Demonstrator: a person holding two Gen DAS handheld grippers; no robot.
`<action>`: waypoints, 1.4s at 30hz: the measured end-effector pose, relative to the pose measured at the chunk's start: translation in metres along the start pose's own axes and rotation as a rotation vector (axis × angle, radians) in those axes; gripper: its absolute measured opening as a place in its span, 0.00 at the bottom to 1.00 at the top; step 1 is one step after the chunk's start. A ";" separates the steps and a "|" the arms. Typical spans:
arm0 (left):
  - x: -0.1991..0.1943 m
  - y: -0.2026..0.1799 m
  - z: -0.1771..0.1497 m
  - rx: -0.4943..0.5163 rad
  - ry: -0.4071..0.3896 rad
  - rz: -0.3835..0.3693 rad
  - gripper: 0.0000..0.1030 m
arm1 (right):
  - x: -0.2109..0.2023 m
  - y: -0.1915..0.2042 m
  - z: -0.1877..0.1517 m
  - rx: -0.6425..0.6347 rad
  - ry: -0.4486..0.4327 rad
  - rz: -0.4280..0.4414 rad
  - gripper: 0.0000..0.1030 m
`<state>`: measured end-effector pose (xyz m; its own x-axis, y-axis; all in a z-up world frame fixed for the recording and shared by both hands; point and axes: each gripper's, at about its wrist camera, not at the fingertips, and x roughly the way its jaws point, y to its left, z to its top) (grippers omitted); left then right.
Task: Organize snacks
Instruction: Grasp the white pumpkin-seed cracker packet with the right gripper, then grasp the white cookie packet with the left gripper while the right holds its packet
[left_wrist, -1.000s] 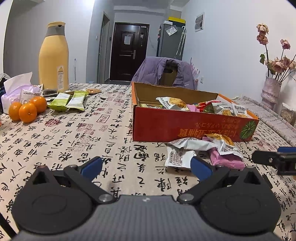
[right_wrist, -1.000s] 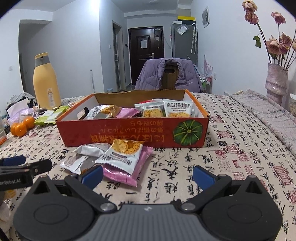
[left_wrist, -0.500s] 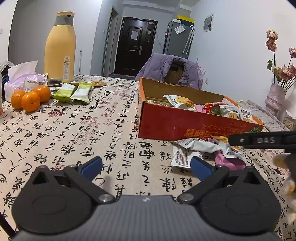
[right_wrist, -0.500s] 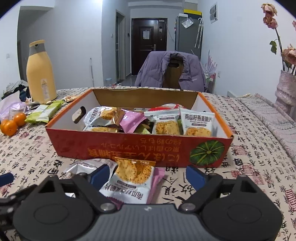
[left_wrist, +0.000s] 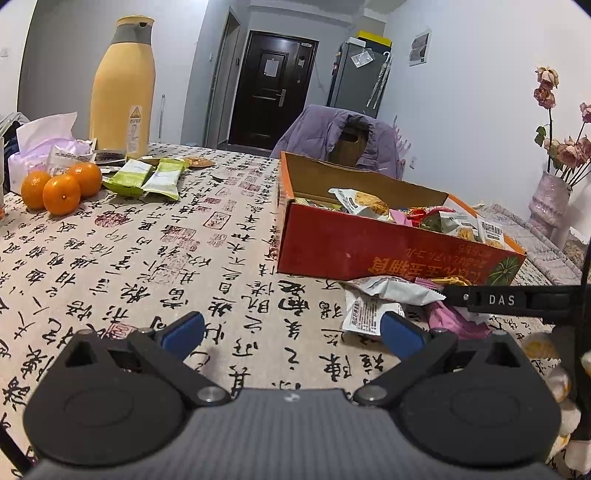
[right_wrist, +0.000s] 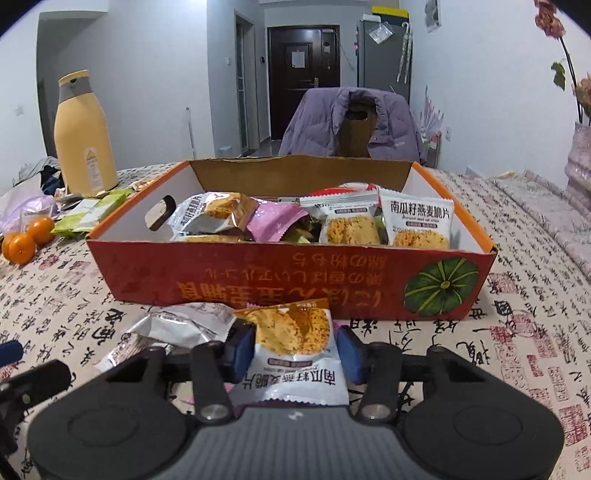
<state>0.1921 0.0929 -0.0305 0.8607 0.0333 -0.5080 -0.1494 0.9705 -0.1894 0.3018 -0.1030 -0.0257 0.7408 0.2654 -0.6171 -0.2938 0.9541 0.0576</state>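
A: Where is the snack packet (right_wrist: 295, 347) found?

B: It is seen on the table (right_wrist: 480, 350), just in front of the red box (right_wrist: 288, 280), on top of a small pile. It sits between the blue pads of the right gripper (right_wrist: 291, 350). The jaws are being closed around it, and the pads look to be right at its sides. Whether it is squeezed yet cannot be told for sure.

A: How will it feel when it is picked up?

B: It is thought to be light and puffy, with a shiny, slippery wrapper. The crisp cake inside could be cracked if it is pinched hard. It is best held across the middle, at the two side edges, with a soft squeeze.

A: How many loose packets can be counted by the box?

B: At least three: this one, a silver packet (right_wrist: 184, 325) beside it, and a pink packet (left_wrist: 450, 321) under them. More are piled in the box and cannot be counted well.

A: And the other tool?

B: The left gripper (left_wrist: 291, 328) is held wide, with nothing in it.

A: What else is seen?

B: Three oranges (left_wrist: 59, 184), two green packets (left_wrist: 147, 179) and one tall yellow bottle (left_wrist: 123, 85) are seen far to the left.
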 end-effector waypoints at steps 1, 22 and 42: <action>0.000 0.000 0.000 -0.002 0.000 0.000 1.00 | -0.002 0.000 -0.001 -0.003 -0.005 0.000 0.43; -0.001 -0.001 -0.003 0.005 -0.001 0.016 1.00 | -0.067 -0.047 -0.028 0.011 -0.246 -0.084 0.41; 0.027 -0.049 0.029 0.135 0.132 0.036 1.00 | -0.061 -0.045 -0.036 0.010 -0.258 -0.063 0.42</action>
<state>0.2369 0.0534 -0.0112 0.7837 0.0452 -0.6195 -0.1044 0.9927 -0.0596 0.2480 -0.1668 -0.0188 0.8872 0.2309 -0.3993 -0.2373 0.9708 0.0341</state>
